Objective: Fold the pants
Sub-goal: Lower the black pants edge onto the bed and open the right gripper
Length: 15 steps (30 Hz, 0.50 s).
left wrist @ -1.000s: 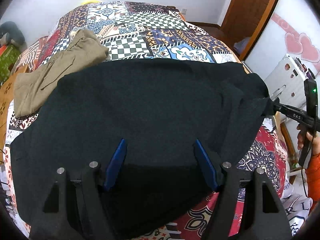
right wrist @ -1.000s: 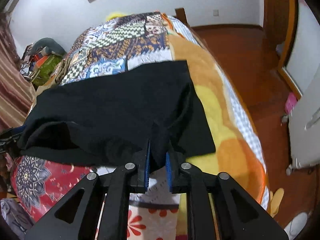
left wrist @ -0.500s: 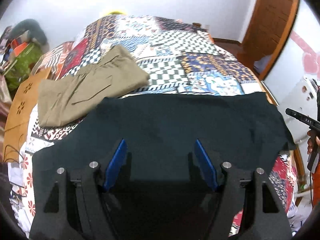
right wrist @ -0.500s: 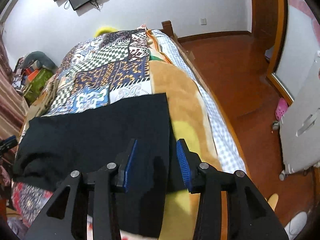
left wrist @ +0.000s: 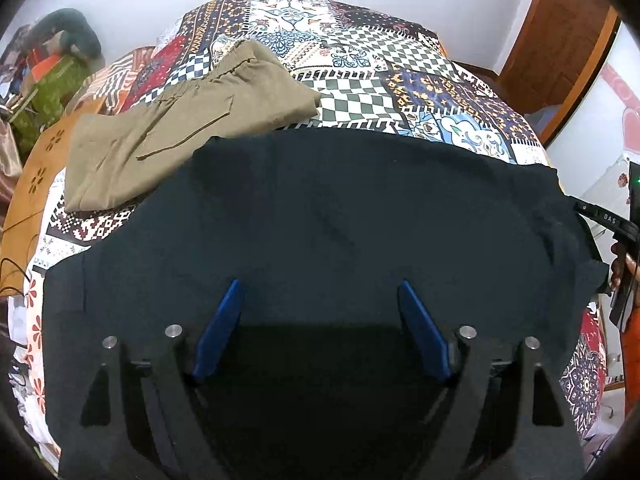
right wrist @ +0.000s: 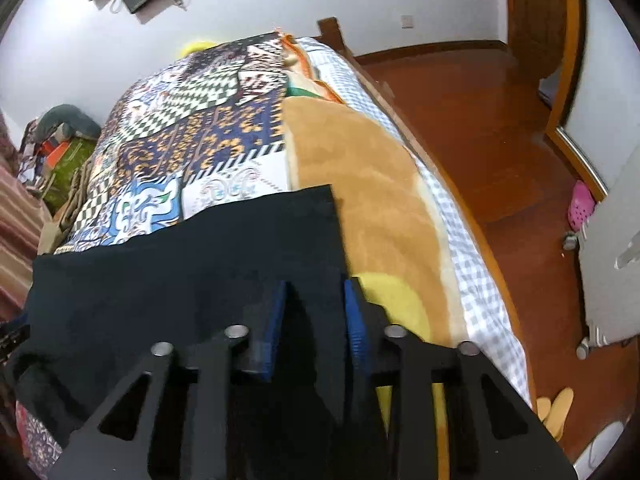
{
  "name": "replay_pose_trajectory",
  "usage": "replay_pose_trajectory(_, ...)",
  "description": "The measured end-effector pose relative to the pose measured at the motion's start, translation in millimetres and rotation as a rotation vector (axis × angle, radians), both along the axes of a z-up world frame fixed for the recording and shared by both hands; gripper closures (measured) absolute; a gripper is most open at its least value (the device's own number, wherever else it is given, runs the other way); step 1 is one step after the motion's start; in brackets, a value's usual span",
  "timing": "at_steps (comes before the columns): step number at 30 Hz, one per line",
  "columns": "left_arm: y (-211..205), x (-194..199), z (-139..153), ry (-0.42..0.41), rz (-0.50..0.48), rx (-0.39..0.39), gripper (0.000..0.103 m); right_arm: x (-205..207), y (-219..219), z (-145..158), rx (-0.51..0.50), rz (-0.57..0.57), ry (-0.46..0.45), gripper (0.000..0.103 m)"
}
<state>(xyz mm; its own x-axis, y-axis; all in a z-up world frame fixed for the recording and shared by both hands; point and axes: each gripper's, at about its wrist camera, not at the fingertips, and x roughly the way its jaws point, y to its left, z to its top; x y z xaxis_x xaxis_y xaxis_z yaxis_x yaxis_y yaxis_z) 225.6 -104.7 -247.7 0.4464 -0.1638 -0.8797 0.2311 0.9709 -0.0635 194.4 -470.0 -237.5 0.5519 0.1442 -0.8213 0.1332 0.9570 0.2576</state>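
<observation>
The black pants lie spread across the near part of the patterned bed. My left gripper is open just above their near part, blue fingers wide apart, holding nothing. In the right wrist view the pants reach to the orange blanket. My right gripper is open over their right edge, with the cloth below and between the fingers. The right gripper also shows at the right edge of the left wrist view, by the pants' bunched corner.
Folded khaki pants lie on the patchwork bedspread beyond the black ones. An orange blanket covers the bed's right side. Wood floor, a pink shoe and a white cabinet are to the right.
My right gripper opened and let go of the pants' edge, which dropped flat on the bed. The left gripper stayed open and lifted slightly back, showing more of the bed.
</observation>
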Motion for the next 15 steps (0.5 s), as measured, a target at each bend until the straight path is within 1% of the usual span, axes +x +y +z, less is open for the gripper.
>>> replay_pose_trajectory(1,0.1,-0.4,-0.1,0.000,0.001,-0.002,0.022,0.8,2.1,0.9,-0.020,0.005,-0.007,0.081)
replay_pose_trajectory(3,0.0,-0.5,-0.1,-0.003,0.001,-0.005,0.021,-2.8,8.3,5.6,-0.074,0.015,-0.026,0.087)
replay_pose_trajectory(5,-0.4,-0.9,-0.2,-0.006,0.000,-0.005,0.021,-5.2,8.6,9.4,-0.092,0.013,-0.044,0.091)
replay_pose_trajectory(9,-0.2,-0.9,-0.6,-0.007,-0.001,-0.007,0.020,-8.4,5.8,20.0,-0.122,-0.006,-0.088,0.094)
replay_pose_trajectory(15,-0.1,-0.9,-0.5,-0.007,-0.001,-0.007,0.020,-1.7,13.7,44.3,-0.193,0.013,-0.171,0.095)
